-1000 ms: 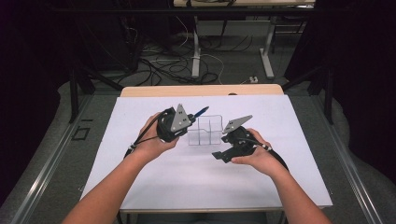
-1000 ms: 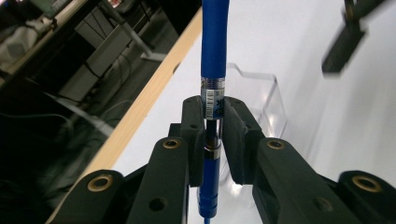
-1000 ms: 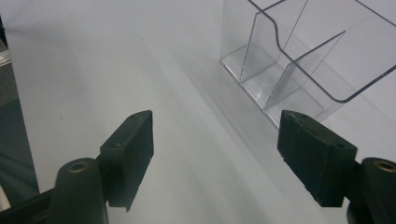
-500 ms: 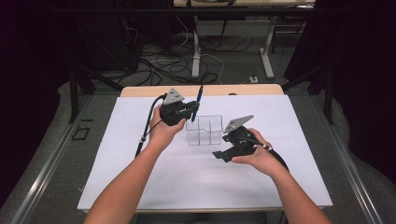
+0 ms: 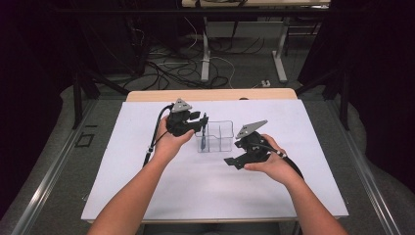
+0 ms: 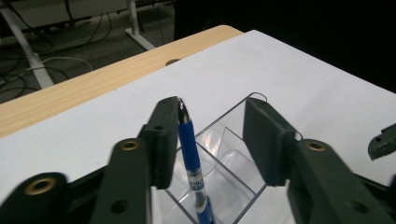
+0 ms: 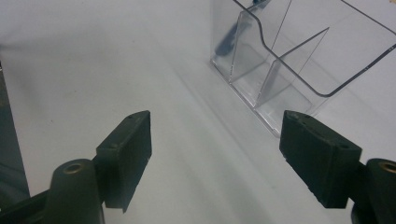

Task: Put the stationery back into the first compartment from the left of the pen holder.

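A blue pen (image 6: 191, 168) stands tilted in a compartment of the clear plastic organiser (image 6: 233, 154), its tip up against one pad. My left gripper (image 6: 217, 135) straddles it with the other pad well apart; the jaws have just been opening, and the pen between them is no longer pinched. From above, the left gripper (image 5: 201, 122) sits at the organiser's (image 5: 218, 139) left end, where the pen (image 5: 204, 128) stands. My right gripper (image 5: 234, 155) rests low on the white sheet to the organiser's right, open and empty. In its own view, the right gripper (image 7: 215, 154) faces the organiser (image 7: 280, 51).
A white sheet (image 5: 147, 186) covers the table, with a wooden strip (image 5: 210, 94) along the far edge. Beyond it lie cables and desk legs (image 5: 205, 54) on a dark floor. Both cables trail back along the forearms.
The left hand carried the pen over the organiser, lowered it into a compartment, and its jaws parted. The right hand stayed where it was.
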{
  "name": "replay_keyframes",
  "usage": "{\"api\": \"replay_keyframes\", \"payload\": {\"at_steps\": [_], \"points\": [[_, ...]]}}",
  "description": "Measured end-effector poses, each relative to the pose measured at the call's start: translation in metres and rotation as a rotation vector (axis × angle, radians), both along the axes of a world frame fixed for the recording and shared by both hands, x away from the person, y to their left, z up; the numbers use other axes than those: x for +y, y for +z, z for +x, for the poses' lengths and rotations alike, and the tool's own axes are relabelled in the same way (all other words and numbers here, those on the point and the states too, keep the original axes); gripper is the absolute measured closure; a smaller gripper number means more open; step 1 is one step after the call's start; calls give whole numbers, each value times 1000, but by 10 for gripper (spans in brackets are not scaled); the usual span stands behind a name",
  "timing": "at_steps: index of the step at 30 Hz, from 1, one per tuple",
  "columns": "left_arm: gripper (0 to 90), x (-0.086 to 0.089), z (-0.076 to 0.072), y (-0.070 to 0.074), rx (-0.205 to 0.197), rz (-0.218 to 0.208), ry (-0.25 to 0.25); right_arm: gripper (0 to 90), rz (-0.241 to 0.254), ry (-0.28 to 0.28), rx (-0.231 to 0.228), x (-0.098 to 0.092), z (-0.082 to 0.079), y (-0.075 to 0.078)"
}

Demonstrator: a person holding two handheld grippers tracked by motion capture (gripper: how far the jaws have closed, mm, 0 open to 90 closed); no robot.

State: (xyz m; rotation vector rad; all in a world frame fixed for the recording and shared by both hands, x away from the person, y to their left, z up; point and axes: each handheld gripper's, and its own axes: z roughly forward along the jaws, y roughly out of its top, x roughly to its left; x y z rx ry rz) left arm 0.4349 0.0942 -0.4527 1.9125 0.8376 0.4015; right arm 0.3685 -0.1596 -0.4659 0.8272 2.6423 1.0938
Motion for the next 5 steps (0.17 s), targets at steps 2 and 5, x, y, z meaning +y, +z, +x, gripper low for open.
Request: {"api": "replay_keyframes", "payload": {"at_steps": [2,5], "points": [[501,3,-4,3,-13,-7,8,235,-1,-4,-2,0,0,0],[377,10,-9,6,-25,-8,21,213,7,-10,-13,-1,1,1]]}}
